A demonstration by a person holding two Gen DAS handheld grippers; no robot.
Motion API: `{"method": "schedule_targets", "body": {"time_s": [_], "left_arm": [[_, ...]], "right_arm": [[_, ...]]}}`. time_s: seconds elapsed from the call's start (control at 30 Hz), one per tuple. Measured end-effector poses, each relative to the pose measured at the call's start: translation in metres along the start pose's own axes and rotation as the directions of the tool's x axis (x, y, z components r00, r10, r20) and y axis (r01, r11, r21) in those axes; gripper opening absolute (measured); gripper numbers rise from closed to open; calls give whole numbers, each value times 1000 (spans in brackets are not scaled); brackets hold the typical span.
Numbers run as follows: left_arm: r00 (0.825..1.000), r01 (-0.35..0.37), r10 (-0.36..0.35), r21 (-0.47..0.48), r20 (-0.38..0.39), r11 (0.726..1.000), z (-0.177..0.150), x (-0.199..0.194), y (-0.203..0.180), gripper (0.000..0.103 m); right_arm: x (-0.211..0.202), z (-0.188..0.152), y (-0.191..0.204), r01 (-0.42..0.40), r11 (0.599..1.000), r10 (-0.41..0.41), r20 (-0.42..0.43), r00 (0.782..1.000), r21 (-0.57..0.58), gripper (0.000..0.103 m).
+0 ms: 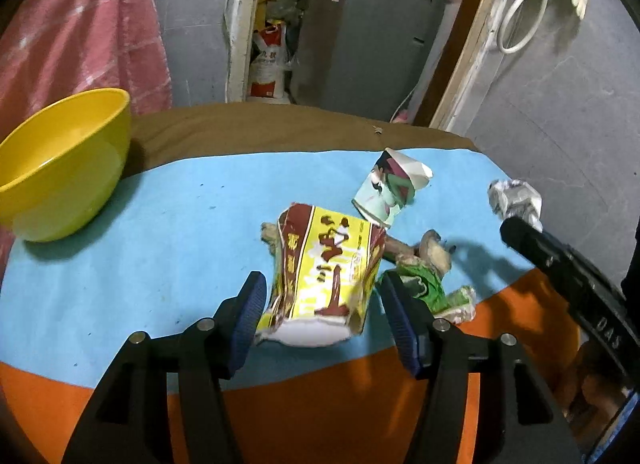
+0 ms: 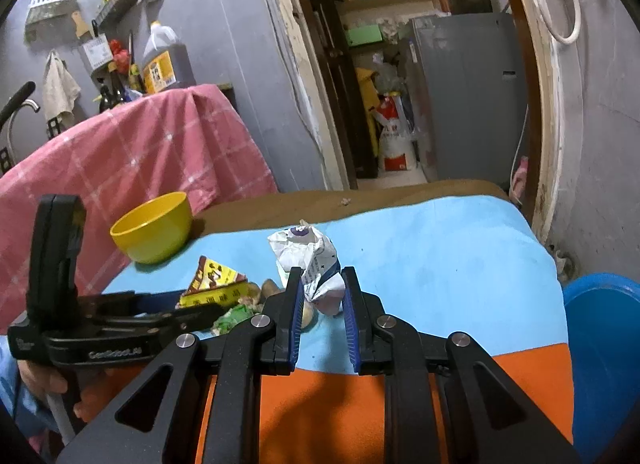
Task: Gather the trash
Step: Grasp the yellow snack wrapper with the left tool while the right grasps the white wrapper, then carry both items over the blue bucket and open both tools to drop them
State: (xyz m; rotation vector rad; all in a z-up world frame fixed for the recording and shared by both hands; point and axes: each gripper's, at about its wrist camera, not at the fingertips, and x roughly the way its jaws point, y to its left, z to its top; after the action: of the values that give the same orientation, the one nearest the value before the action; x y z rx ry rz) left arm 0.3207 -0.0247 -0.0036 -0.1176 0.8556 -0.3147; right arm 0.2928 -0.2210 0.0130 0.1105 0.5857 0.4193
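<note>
A crushed red and yellow carton [image 1: 326, 272] lies on the blue cloth between the open fingers of my left gripper [image 1: 322, 296]; the pads do not press it. It also shows in the right wrist view [image 2: 214, 282]. My right gripper [image 2: 322, 296] is shut on a crumpled white paper ball [image 2: 310, 264], which shows in the left wrist view [image 1: 514, 199] at the right arm's tip. A crushed paper cup [image 1: 394, 185], a green wrapper [image 1: 430, 288] and brown scraps [image 1: 434, 252] lie behind the carton.
A yellow bowl [image 1: 60, 167] stands at the table's left; it also shows in the right wrist view [image 2: 154, 227]. A pink cloth [image 2: 132, 159] hangs behind it. A blue bin [image 2: 604, 352] stands beside the table's right edge. A doorway with a grey cabinet [image 1: 368, 43] lies beyond.
</note>
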Motion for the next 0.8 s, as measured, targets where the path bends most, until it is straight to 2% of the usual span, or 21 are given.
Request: {"method": "schedule_targets", "body": {"time_s": [0.1,0.17,0.27,0.43,0.63,0.8], "left_arm": [[1000,-2,2,3,3,1000,2,2,0,53],[1000,2,-2,-5,12,1000,1,1,1,48],[1000,9,-9,-8,24,1000,1,-1,1,46],[997,3,-3,-3,82,1000,0,-14,-1,45],[974,19,-20,5,225,1000,8,-46,-19,45],[950,84,-89,30,300,996,20,-59,-51,45]], "right_arm": [[3,-1,-1,0,1000,0,-23,1000,2,18],[5,-2,-1,5,1000,-5,-39,999,-1,18],[7,-3,-1,8,1000,-9,-59,998,-7,18],[2,-3,-2,0,1000,-1,-39,999,-3,18],[-23,4,-6,4,1000,-4,87,996,8,18],[-61,7,-16,71,997,-71,240,968,9,18]]}}
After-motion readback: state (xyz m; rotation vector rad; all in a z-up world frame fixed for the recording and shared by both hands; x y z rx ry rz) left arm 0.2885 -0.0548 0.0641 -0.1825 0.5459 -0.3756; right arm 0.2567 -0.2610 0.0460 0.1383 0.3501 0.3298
